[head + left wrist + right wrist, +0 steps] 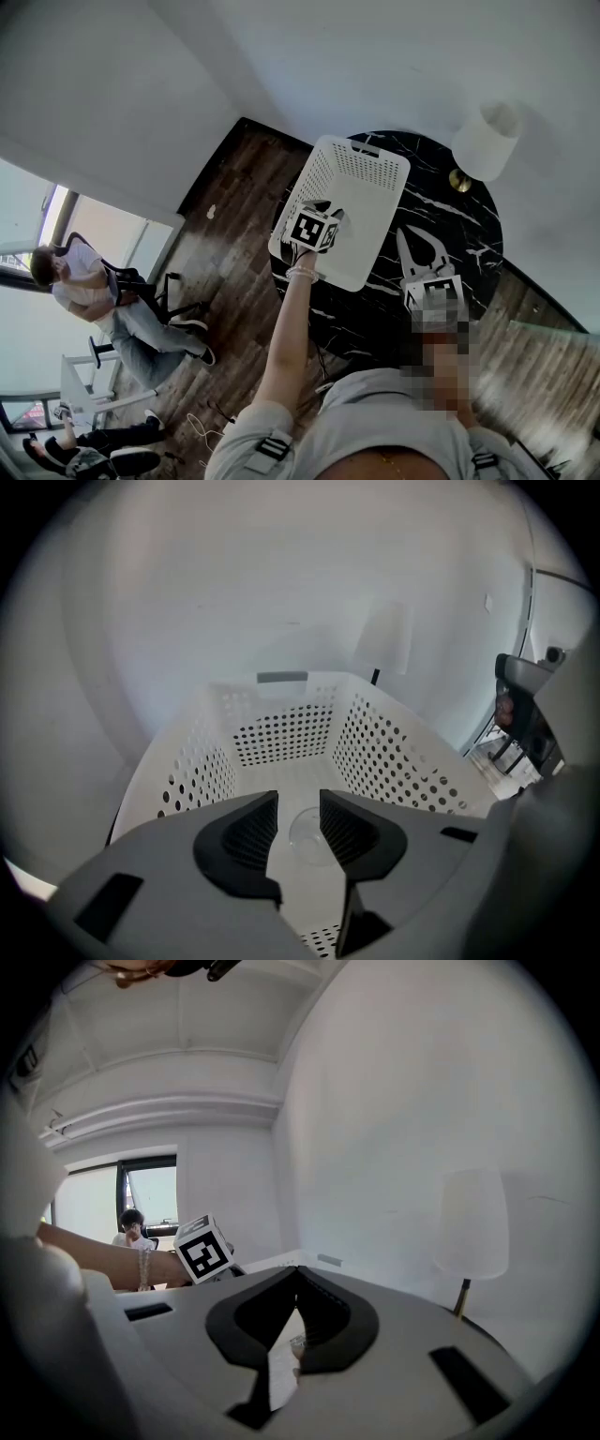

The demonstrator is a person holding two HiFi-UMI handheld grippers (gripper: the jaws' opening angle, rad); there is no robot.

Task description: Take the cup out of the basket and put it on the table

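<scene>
A white perforated basket stands on the round black marble table. My left gripper reaches down into it, its marker cube on top. In the left gripper view the jaws stand open, and a clear cup shows in the gap between them, on the basket floor; the pads do not press on it. My right gripper hovers over the table to the right of the basket. Its jaws meet at the tips with nothing between them.
A lamp with a white shade stands at the table's far right edge, close to the wall. Dark wood floor lies left of the table. People sit on chairs by the window at the far left.
</scene>
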